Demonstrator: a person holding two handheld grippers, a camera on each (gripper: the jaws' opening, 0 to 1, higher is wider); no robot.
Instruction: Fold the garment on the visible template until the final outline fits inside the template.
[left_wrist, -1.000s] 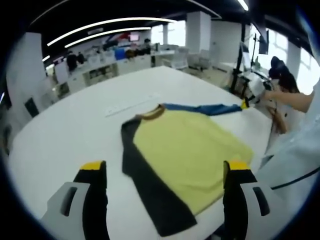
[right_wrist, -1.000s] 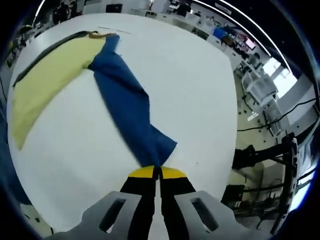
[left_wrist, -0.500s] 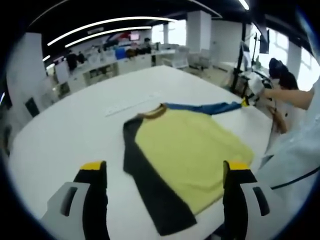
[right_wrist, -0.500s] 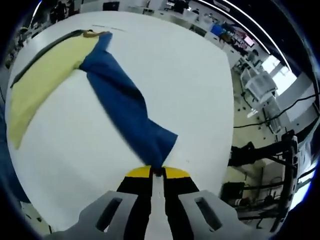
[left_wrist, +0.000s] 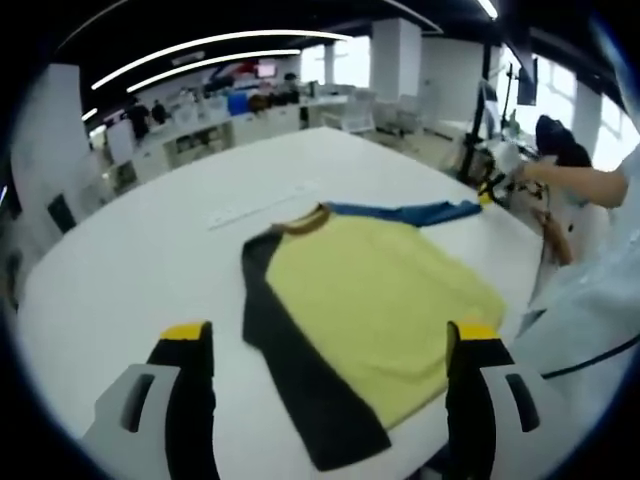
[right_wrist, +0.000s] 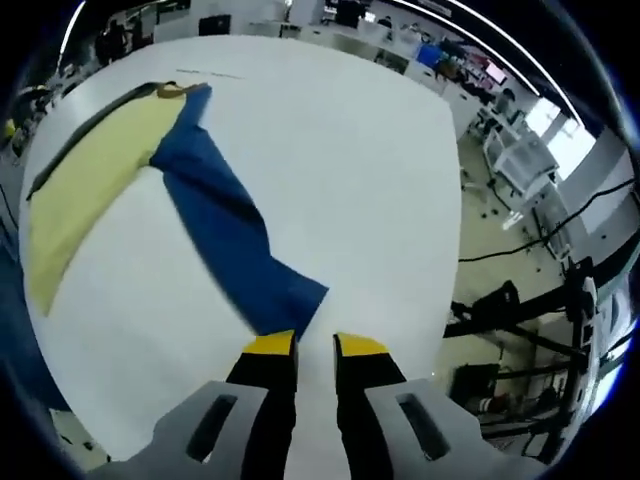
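A long-sleeved shirt lies flat on the white table (left_wrist: 130, 260). It has a yellow body (left_wrist: 370, 290), a black sleeve (left_wrist: 290, 370) on the near left, and a blue sleeve (left_wrist: 400, 212) stretched out to the right. My left gripper (left_wrist: 331, 335) hovers in front of the shirt, jaws wide open with nothing between them. In the right gripper view the blue sleeve (right_wrist: 225, 230) runs from the yellow body (right_wrist: 85, 170) down to its cuff, just in front of my right gripper (right_wrist: 315, 345). That gripper is open and off the cloth. The right gripper (left_wrist: 492, 192) also appears at the sleeve's end.
A pale strip (left_wrist: 260, 207) lies on the table beyond the collar. The person's arm (left_wrist: 590, 195) and white clothing (left_wrist: 590, 320) are on the right. Past the table's edge are floor, cables and carts (right_wrist: 520, 160). Desks and people stand far behind.
My right gripper has opened and let go of the blue sleeve's cuff, which now lies on the table. The left gripper has stayed put, still open.
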